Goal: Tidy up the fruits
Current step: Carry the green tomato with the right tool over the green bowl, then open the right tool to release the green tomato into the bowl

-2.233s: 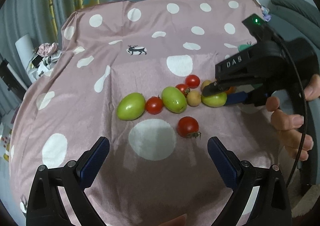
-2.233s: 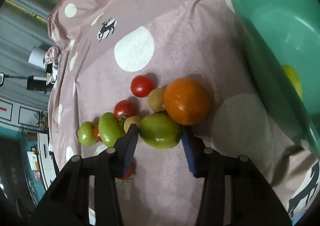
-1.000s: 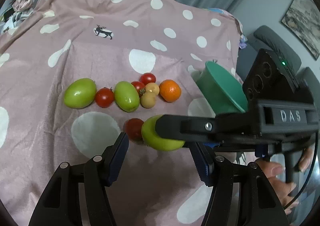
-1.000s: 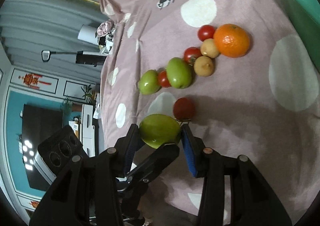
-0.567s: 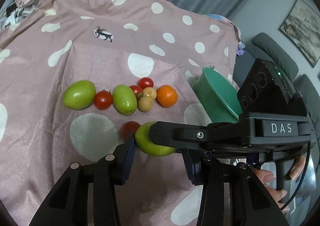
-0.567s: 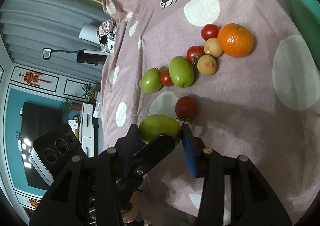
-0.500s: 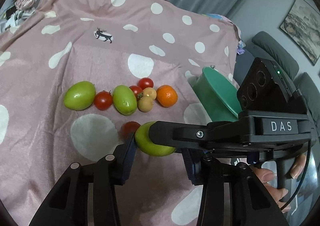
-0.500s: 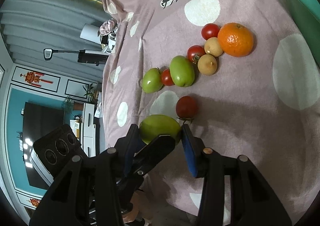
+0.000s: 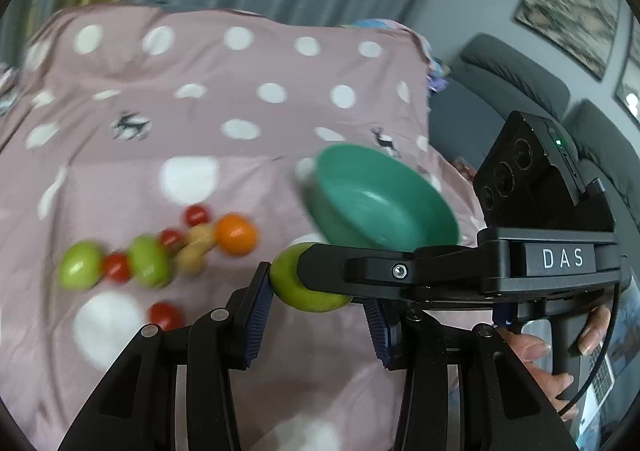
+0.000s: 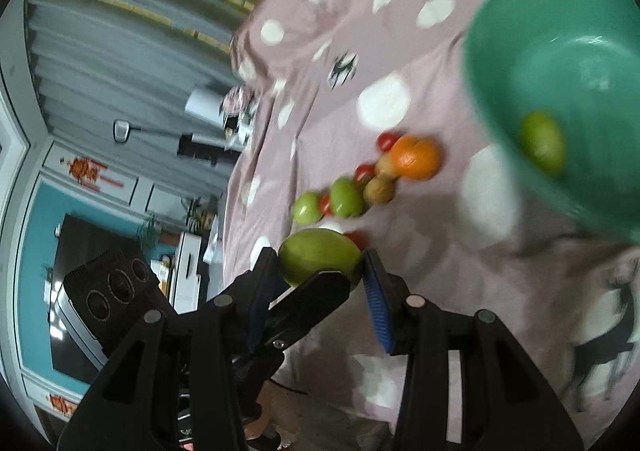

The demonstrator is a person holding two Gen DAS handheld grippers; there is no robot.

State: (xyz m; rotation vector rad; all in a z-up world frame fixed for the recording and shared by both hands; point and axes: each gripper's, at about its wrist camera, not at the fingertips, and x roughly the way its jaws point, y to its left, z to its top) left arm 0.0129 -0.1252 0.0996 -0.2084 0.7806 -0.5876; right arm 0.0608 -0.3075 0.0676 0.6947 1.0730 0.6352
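Note:
A green fruit (image 9: 298, 283) hangs in the air between both grippers, above the pink dotted cloth. My left gripper (image 9: 316, 309) has its pads on either side of the fruit. My right gripper (image 10: 320, 283) also squeezes the same fruit (image 10: 316, 257) and crosses in front of the left camera. A green bowl (image 9: 384, 203) lies tilted beyond the fruit; in the right wrist view the bowl (image 10: 516, 63) holds one green fruit (image 10: 544, 147). A row of green fruits, red tomatoes, brown fruits and an orange (image 9: 236, 235) lies on the cloth at left.
A lone red tomato (image 9: 166, 313) lies in front of the row. A grey sofa (image 9: 516, 79) stands beyond the cloth's right edge. Curtains hang behind. Both views are blurred by motion.
Both grippers have swung right toward the bowl with the green fruit held between them. The bowl now sits near the middle of both views; the fruit row has slid left.

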